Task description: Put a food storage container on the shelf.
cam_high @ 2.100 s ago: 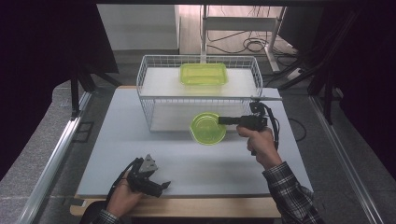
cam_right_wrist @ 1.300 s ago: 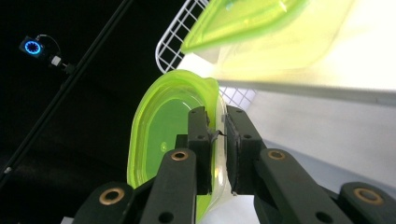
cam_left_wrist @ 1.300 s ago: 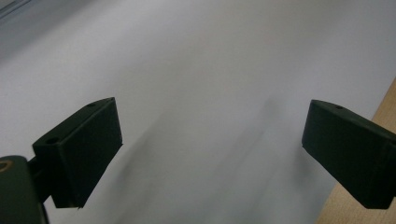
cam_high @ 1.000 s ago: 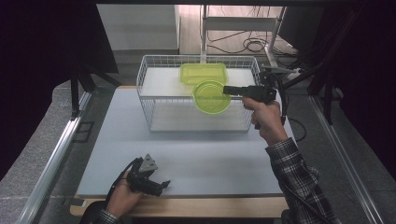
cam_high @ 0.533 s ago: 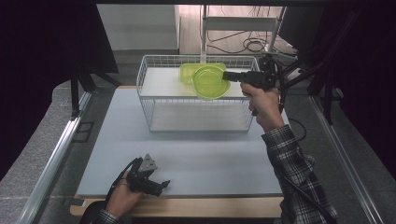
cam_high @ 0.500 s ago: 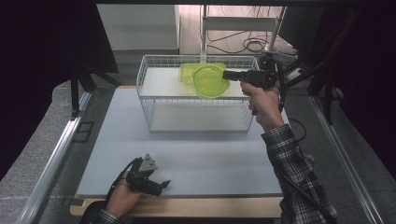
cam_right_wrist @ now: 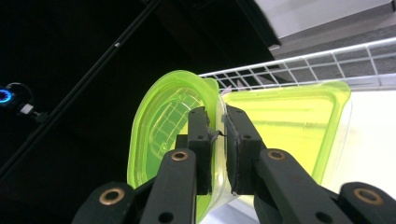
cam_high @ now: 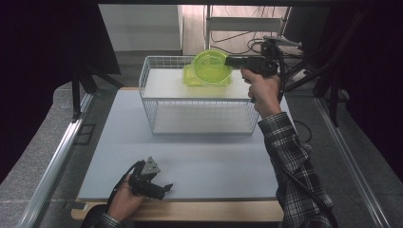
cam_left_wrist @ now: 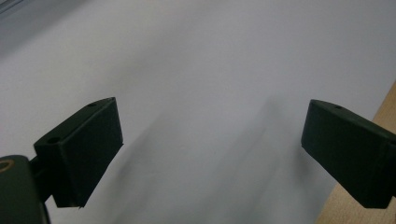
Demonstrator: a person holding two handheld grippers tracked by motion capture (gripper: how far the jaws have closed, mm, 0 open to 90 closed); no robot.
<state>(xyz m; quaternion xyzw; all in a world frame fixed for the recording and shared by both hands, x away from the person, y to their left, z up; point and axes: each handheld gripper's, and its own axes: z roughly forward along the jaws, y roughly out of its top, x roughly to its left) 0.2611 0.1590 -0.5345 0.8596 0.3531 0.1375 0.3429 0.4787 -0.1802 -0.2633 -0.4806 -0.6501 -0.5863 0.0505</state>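
At upper centre, the right gripper pinches a round green bowl by its rim, tilted above a wire basket, seemingly to stack it onto the green container. At lower left, the left gripper rests unclenched and empty on the table.

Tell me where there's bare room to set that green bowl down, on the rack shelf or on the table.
The rack shelf is bare left of the rectangular green container. The grey mat is bare between the wire rack and the left gripper. The crowded spot is the rack's back right, where the right gripper holds the round bowl.
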